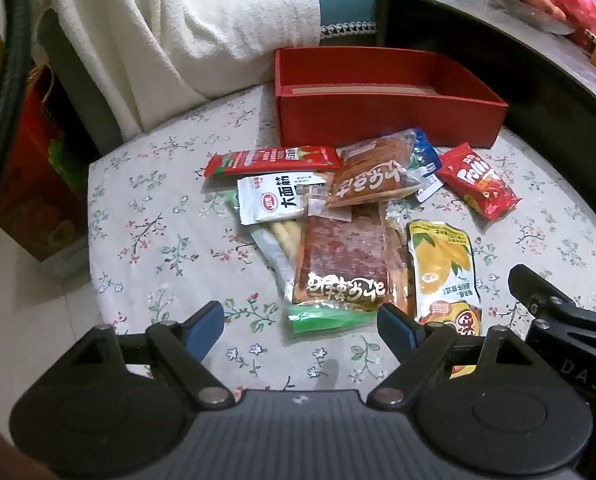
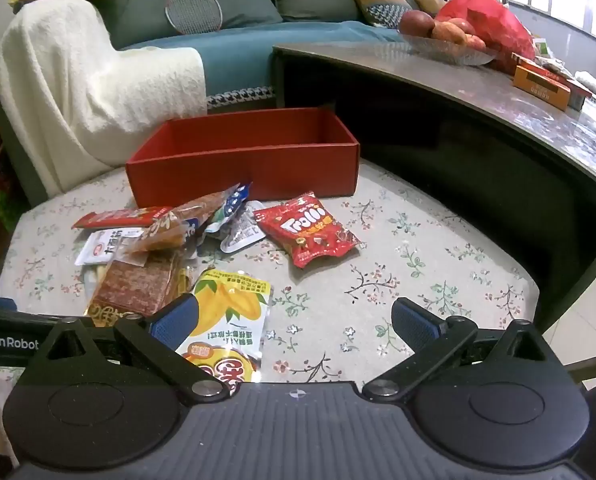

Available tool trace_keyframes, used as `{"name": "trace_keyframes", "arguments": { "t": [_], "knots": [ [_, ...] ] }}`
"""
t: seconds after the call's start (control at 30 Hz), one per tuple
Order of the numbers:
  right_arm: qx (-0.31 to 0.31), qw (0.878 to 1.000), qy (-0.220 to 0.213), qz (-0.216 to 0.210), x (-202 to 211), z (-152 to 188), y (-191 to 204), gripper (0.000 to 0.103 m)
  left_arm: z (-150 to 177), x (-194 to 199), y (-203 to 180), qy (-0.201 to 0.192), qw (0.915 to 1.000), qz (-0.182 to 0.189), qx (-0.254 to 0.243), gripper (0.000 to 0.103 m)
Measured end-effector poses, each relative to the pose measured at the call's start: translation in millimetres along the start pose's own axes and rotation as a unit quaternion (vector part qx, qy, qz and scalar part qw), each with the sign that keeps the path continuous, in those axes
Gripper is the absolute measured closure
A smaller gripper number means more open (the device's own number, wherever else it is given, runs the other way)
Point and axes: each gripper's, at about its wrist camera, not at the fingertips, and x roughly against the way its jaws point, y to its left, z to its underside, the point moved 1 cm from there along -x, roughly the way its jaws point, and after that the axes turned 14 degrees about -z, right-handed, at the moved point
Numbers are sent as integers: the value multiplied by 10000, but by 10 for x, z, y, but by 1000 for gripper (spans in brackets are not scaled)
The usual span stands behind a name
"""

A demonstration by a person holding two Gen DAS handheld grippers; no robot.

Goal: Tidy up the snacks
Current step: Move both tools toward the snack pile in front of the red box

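Both jaws wide apart, nothing held: left gripper [image 1: 301, 322] hangs over the near end of the snack pile [image 1: 338, 224], right gripper [image 2: 293, 320] beside the mango pouch [image 2: 225, 320]. Red box [image 2: 241, 168], long axis left-right, sits behind the pile on the floral cloth [image 2: 398, 264]. Trolli bag [image 2: 308, 230] lies apart. Sofa [image 2: 225, 4] behind.

Snack packets [image 1: 346, 232] before red box [image 1: 382, 120] (floral cloth [image 1: 157, 240])

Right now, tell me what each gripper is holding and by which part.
Nothing is held. The left gripper and right gripper both stand open above the floral cloth, clear of the snack packets.
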Motion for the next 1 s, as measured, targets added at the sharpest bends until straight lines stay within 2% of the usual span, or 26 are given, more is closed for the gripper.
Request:
{"name": "trace_keyframes", "arguments": {
  "t": [0.13,0.67,1.0],
  "knots": [
    [-6,10000,21,5,5,-23,-6,0,58,-6,15,-82,10000,1,9,25],
    [-65,9995,303,52,-97,11,-18,0,37,-24,-10,74,10000,-38,9,25],
    [-68,9995,300,26,-85,7,-6,0,43,-43,-29,104,9999,-80,-52,25]
  ]
}}
